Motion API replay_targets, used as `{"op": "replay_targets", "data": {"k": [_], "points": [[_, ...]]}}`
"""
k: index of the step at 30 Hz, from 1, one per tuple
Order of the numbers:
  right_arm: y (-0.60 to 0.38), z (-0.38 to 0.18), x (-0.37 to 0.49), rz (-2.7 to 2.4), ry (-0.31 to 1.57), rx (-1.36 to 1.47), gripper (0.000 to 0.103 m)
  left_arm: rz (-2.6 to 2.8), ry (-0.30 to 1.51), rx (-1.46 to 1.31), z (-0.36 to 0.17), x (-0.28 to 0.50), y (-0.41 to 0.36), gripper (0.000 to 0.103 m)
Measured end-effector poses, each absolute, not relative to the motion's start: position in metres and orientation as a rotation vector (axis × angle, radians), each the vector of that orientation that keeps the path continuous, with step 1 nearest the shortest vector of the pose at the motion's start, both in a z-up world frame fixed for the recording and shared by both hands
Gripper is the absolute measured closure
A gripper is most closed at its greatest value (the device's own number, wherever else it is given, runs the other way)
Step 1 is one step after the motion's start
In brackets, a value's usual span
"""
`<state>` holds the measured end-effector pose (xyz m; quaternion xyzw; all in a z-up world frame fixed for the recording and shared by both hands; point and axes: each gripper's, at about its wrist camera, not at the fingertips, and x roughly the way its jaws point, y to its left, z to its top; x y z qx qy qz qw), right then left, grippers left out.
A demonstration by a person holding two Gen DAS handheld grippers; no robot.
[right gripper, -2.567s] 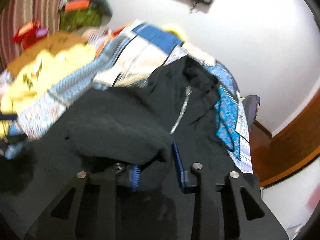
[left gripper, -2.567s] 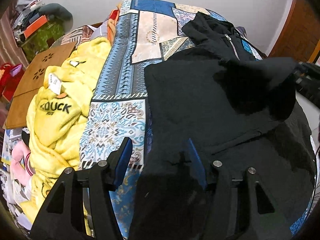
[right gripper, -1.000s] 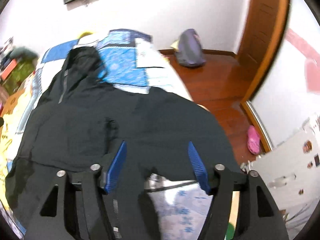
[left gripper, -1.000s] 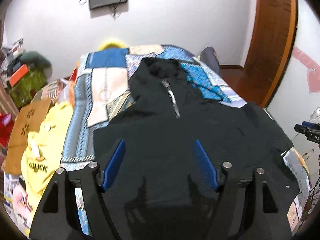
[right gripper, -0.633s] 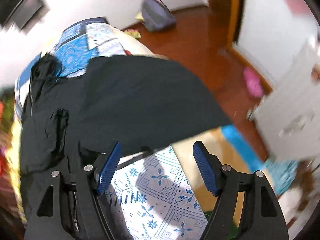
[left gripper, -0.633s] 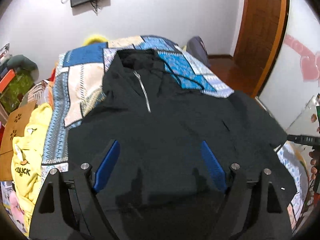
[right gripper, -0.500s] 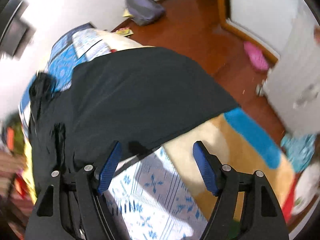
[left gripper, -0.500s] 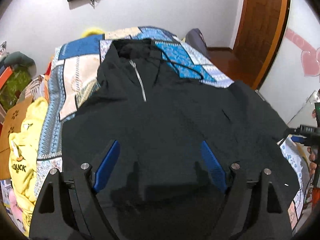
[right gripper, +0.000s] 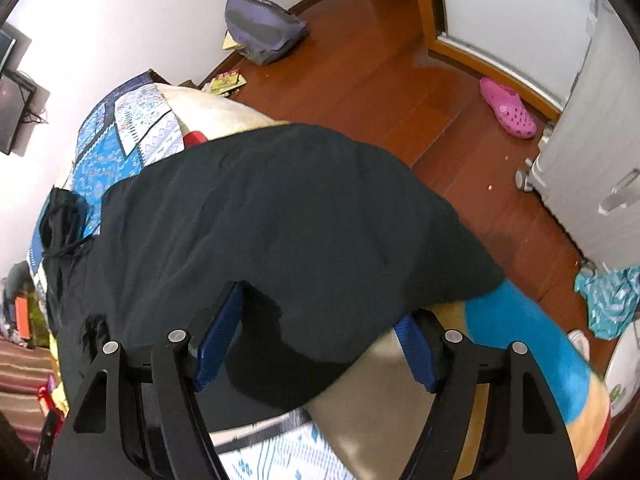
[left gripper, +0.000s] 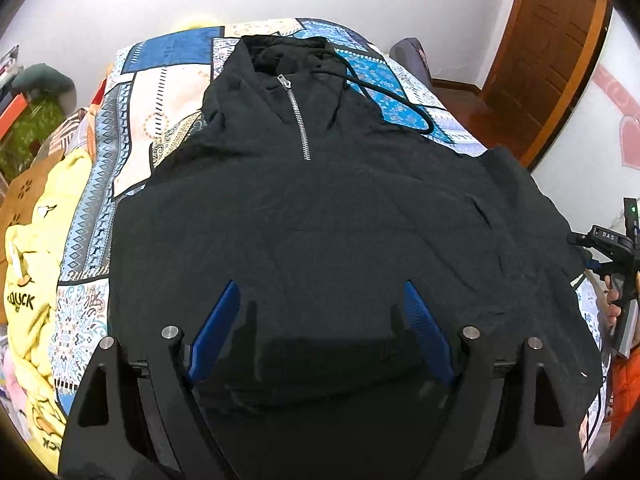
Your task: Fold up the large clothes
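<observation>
a: where was the black hoodie [left gripper: 320,208] when i had both tongs over it?

b: spread flat on the bed [left gripper: 168,92], front up. its long axis ran from the hood [left gripper: 288,54] at the top centre of the left wrist picture down to the hem at the bottom, right under the left tongs [left gripper: 320,304]. the zip [left gripper: 298,120] sat on that same line.

a: and the left tongs themselves?

b: wide apart, both blue pads above the cloth near the hem, nothing caught between them.

a: the right tongs [right gripper: 320,320]?

b: over the sleeve [right gripper: 300,208] that spilled across the bed's edge, toward the wooden floor [right gripper: 400,80] at the upper right of the right wrist picture. i'd just been narrowing them, but they were still spread. the sleeve's lower edge lay between the pads; the far pad was partly hidden by cloth, and i saw neither pad pressing on it.

a: so which hand was nearer the next fold?

b: my judgement: the right one. the sleeve stuck out sideways from the body, so it had to swing back across toward the zip line.
</observation>
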<state>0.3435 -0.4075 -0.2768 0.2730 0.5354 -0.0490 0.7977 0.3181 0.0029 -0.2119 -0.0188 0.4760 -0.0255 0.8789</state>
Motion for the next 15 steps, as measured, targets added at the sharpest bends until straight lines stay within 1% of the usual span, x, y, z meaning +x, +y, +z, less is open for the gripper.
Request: {"op": "replay_targets", "data": {"k": [1,2,3,4,5,6,11,15], "points": [[-0.406,-0.274,0.345,-0.11,1.142,0.562,0.041,-0.052,0.99,-0.04,-0.211,0.318,0.004,0.02],[-0.405,-0.272,0.345,-0.109,1.134,0.543,0.049,-0.05,0.984,-0.042,-0.21,0.317,0.005,0.02],[-0.405,-0.27,0.345,-0.108,1.129,0.532,0.06,-0.049,0.98,-0.042,-0.208,0.315,0.006,0.02],[-0.404,-0.266,0.345,-0.11,1.119,0.517,0.066,-0.047,0.976,-0.042,-0.207,0.315,0.007,0.02],[-0.404,-0.26,0.343,-0.122,1.104,0.499,0.079,-0.044,0.971,-0.04,-0.206,0.313,0.008,0.02],[-0.404,-0.257,0.342,-0.125,1.093,0.493,0.083,-0.041,0.965,-0.037,-0.204,0.312,0.009,0.02],[-0.401,-0.217,0.335,-0.084,1.0,0.486,0.089,-0.03,0.939,-0.031,-0.197,0.304,0.016,0.02],[-0.375,-0.172,0.33,-0.021,0.907,0.399,0.091,-0.023,0.91,-0.033,-0.189,0.298,0.023,0.02]]}}
